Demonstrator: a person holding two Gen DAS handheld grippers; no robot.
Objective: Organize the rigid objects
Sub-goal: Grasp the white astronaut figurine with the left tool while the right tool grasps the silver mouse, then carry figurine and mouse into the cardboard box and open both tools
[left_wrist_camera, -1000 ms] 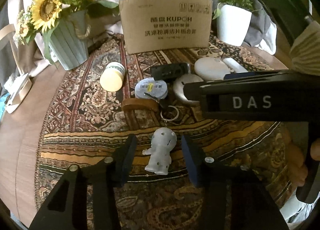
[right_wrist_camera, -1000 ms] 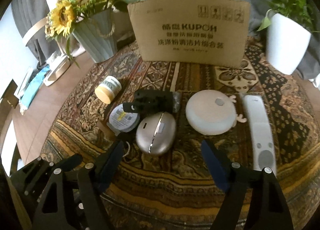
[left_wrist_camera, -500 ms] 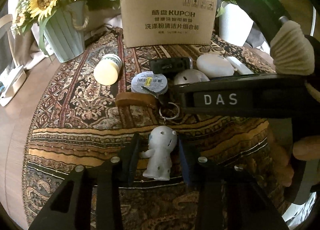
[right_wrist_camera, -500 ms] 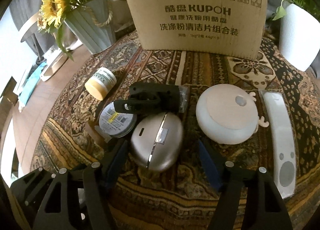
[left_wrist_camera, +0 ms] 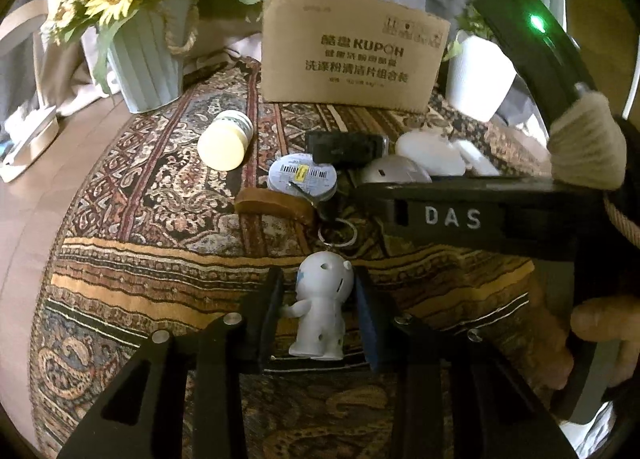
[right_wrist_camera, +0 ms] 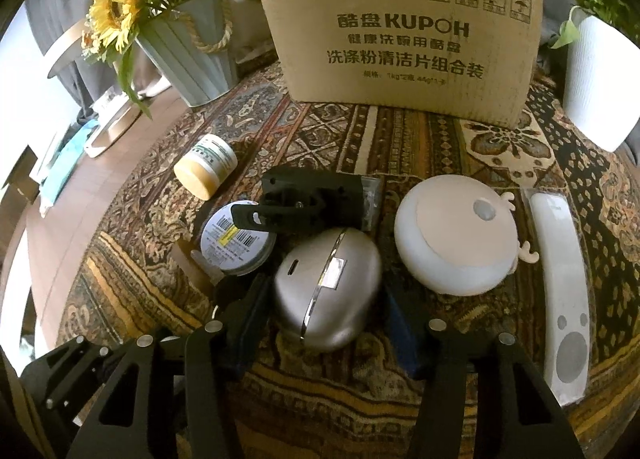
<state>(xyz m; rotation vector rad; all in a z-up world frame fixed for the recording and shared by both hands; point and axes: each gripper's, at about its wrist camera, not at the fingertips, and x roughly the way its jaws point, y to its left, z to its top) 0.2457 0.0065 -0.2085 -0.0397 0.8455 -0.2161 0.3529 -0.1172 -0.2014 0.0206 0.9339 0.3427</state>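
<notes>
Straddling: the left tool [left_wrist_camera: 318, 313] has its two dark fingers on either side of a small white plastic figurine on a metal key ring [left_wrist_camera: 322, 309] at lower centre of the left view; one arm of the figurine touches the left finger, while a thin gap shows at the right one, so a firm grip cannot be told.
Right tool [right_wrist_camera: 326, 313]: spread wide around a silver egg-shaped metal case with a bright seam [right_wrist_camera: 328, 293] at lower centre of the right view; contact cannot be told.
Carton writing: a brown cardboard box [right_wrist_camera: 404, 33] at the top of the frame reads "KUPOH" among Chinese characters, with four handling symbols at its upper right.
Tool writing: "DAS" in white on the right tool's black body, seen in the left view.
Round tin: a flat grey tin with barcode stickers [right_wrist_camera: 236, 239] lies left of the silver case.
Other things: a yellow-lidded jar on its side [right_wrist_camera: 206, 167], a round white lamp-like disc [right_wrist_camera: 454, 237], a white remote control [right_wrist_camera: 562, 295].
Worktop: a patterned paisley cloth covers the worktop [right_wrist_camera: 360, 387].
</notes>
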